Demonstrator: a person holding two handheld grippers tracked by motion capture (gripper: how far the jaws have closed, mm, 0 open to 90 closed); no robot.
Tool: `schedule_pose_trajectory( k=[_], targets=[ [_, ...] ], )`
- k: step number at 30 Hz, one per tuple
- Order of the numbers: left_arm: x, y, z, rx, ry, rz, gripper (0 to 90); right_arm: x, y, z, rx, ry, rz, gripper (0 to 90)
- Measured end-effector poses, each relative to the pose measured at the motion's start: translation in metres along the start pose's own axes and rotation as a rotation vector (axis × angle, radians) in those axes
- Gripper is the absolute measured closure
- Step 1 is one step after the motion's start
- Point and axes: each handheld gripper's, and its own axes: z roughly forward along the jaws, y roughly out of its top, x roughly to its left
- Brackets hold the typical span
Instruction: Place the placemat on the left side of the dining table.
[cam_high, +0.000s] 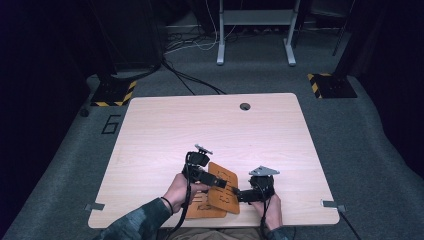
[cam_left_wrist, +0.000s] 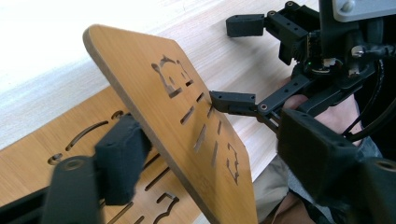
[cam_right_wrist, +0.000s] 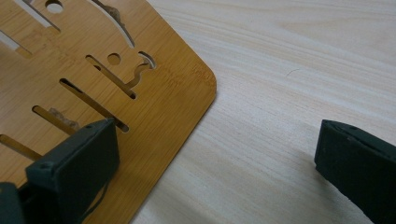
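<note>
Bamboo slotted panel (cam_left_wrist: 187, 121), tilted near the table's (cam_high: 165, 125) front edge, is pinched by your left gripper (cam_left_wrist: 196, 154); bring your right gripper (cam_right_wrist: 215, 163), fingers spread, to grip it.

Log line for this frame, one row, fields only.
left gripper: shut on upper bamboo panel, tilted | right gripper: open, at panel edge | lower bamboo panel: flat on table

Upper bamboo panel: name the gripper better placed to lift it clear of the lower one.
Left. The left gripper already clamps the upper bamboo panel, tilted above the lower panel. The right gripper is open.
</note>
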Motion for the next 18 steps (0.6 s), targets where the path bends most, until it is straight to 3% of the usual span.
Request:
schedule_pose_trajectory(
  k=[4,9,16,18],
  targets=[
    [0.0,0.002,0.002,0.004,0.011,0.003,34.6,0.0,0.0,0.0,-0.002,0.001,0.004,0.0],
    [0.001,0.005,-0.002,0.004,0.025,0.009,50.6,-0.001,0.0,0.0,-0.008,0.0,0.003,0.0],
    [-0.008,0.01,-0.002,0.001,0.052,0.02,63.0,-0.002,0.0,-0.001,-0.013,-0.01,0.019,0.0],
    [-0.012,0.012,-0.001,0.009,0.059,0.033,66.5,0.001,0.0,0.002,0.016,-0.055,-0.003,3.5]
  ],
)
